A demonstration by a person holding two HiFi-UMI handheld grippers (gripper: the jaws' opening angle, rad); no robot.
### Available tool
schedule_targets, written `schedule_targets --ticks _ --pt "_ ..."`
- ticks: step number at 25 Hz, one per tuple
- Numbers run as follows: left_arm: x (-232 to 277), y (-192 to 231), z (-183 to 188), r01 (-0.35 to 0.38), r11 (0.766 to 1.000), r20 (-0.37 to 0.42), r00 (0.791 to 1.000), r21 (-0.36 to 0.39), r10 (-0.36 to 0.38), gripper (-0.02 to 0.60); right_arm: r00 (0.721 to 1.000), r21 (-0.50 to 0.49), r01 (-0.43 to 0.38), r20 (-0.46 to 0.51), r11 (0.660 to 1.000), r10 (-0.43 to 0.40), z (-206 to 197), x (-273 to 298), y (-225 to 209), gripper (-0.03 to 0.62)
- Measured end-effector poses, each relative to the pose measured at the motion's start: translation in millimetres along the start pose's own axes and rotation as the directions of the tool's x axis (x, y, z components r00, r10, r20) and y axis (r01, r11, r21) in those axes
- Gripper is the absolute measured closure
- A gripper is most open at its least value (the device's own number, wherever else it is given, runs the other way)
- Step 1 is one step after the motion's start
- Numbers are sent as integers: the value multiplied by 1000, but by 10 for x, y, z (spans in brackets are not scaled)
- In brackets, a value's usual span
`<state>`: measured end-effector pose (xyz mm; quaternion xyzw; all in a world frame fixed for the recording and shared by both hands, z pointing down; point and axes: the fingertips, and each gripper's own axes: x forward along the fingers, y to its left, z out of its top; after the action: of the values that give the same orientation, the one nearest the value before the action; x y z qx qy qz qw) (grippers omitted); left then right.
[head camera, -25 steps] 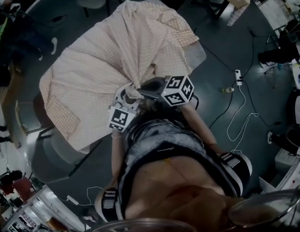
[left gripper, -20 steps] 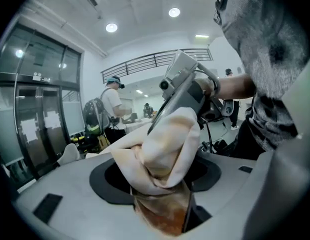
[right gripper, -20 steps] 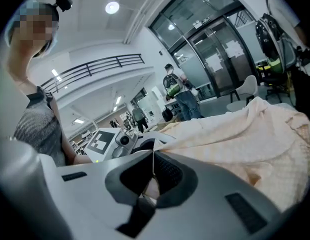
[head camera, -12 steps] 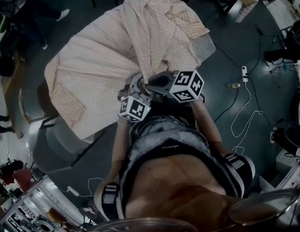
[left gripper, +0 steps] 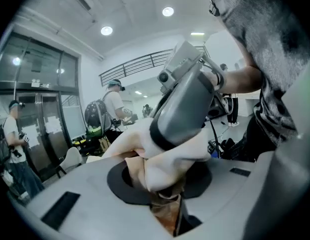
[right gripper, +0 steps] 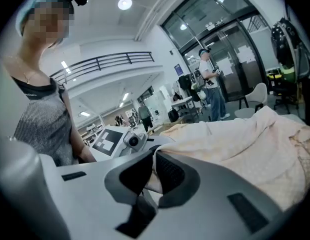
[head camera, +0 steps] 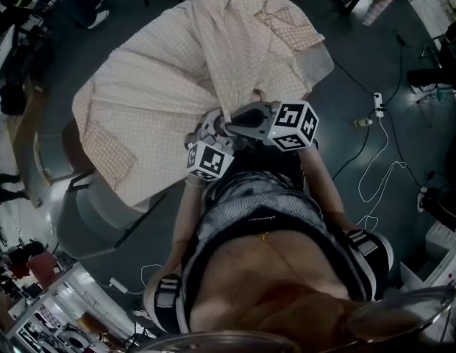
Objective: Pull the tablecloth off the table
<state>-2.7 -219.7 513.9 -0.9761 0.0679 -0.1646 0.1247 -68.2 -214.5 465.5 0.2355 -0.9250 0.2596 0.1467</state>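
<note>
Peach checked fabric tablecloth (head camera: 169,79) covers most of the grey table (head camera: 320,68), gathered at its near edge. Right gripper (right gripper: 154,176) is clamped on it, and left gripper (left gripper: 162,179) just closed on the bunch too. I'd pull both evenly, low, toward yourself.

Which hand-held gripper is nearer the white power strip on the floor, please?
Right. The right hand-held gripper, shut on the tablecloth, lies toward the power strip; the left hand-held gripper, whose jaws have just been closing on the same bunch, sits beyond it.
</note>
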Motion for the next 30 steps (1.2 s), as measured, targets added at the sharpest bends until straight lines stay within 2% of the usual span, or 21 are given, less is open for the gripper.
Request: schedule_targets --ticks 3,7,11,15,18,20,23,25,27,30 --pt "-5 19 -14 -11 998 11 1000 -63 12 503 998 16 16 53 1000 -17 26 -135 -82 526" --pt "-17 41 -59 -45 992 -1 999 -120 45 506 983 56 113 140 992 -120 98 -411 -329 526" --pt "-72 159 19 -77 978 0 997 -193 79 506 930 81 300 199 950 -311 143 -719 -785 512" --pt "-102 247 40 -108 961 -4 994 -255 111 506 882 132 404 207 905 -424 79 -868 -1205 412" --pt "-101 292 26 -137 953 -19 990 -272 137 506 887 74 444 108 893 -450 -90 -809 -1430 359" --pt "-88 318 29 -155 945 -24 988 -289 154 506 899 30 437 24 899 -438 -239 -732 -1537 337" --pt "-77 379 60 -184 932 -30 983 -312 183 506 897 -30 432 -87 902 -433 -467 -631 -1716 324" --pt "-76 403 78 -202 924 -34 979 -326 202 506 889 -68 424 -157 903 -429 -624 -575 -1822 321" --pt "-74 423 93 -217 916 -40 976 -337 216 506 866 -134 426 -225 895 -446 -755 -529 -1938 317" --pt "-55 451 145 -233 910 -49 972 -343 230 506 839 -219 435 -253 873 -482 -778 -482 -2144 312"
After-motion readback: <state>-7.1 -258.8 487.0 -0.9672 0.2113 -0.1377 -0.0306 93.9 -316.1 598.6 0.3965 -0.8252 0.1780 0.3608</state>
